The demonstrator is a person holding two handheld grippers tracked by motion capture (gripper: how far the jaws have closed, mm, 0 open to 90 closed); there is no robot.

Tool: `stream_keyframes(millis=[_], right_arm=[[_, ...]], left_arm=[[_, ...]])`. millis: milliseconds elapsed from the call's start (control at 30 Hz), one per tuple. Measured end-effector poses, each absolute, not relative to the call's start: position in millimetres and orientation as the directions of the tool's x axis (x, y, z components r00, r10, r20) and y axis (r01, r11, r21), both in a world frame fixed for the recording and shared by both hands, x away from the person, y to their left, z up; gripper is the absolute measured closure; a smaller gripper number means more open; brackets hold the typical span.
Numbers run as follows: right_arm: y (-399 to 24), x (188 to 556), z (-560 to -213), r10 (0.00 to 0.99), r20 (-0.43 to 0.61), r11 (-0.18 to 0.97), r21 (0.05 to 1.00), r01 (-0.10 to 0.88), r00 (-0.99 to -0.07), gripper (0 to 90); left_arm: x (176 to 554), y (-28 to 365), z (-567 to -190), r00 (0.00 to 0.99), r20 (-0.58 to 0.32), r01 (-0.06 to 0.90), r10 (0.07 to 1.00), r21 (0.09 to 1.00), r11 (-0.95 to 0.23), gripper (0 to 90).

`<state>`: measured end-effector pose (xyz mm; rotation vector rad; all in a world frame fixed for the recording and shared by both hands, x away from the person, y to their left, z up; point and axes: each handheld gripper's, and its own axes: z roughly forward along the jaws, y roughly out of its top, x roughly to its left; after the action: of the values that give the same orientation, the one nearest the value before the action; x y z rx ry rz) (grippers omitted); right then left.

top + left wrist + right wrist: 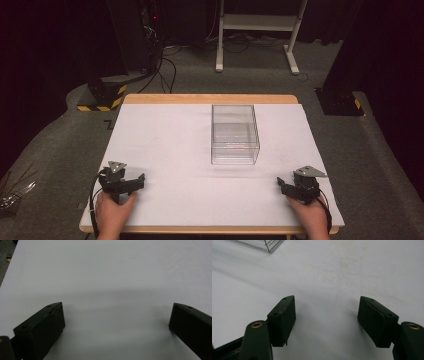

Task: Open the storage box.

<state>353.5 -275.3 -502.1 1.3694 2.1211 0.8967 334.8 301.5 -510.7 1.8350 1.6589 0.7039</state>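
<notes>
We rest our left gripper (134, 183) and right gripper (285, 186) on the white-covered wooden desk (175, 145), well apart. Both sets of fingers (283, 315) stand wide and empty. The clear rectangular plastic box (235, 134) sits between and beyond them.

High view: above near edge, facing forward-down. Gripper views: low, close over table (165, 130); right shares box (259, 244) corner.

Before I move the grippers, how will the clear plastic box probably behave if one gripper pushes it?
The clear box looks empty and thin-walled, so it is probably light and stiff. On the smooth white table cover it would likely slide rather than roll. It stands fairly tall, so a high push might tip it.
</notes>
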Motion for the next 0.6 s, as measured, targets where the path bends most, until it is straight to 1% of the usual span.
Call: stream_keyframes(millis=[600], right_arm=[[-275.7,353.6,-502.0,0.917,-0.027,0.290,0.731,0.618,-0.399,31.5]], left_arm=[[334.9,301.6,-510.6,0.096,0.011,0.700,0.995,0.710,-0.075,0.4]])
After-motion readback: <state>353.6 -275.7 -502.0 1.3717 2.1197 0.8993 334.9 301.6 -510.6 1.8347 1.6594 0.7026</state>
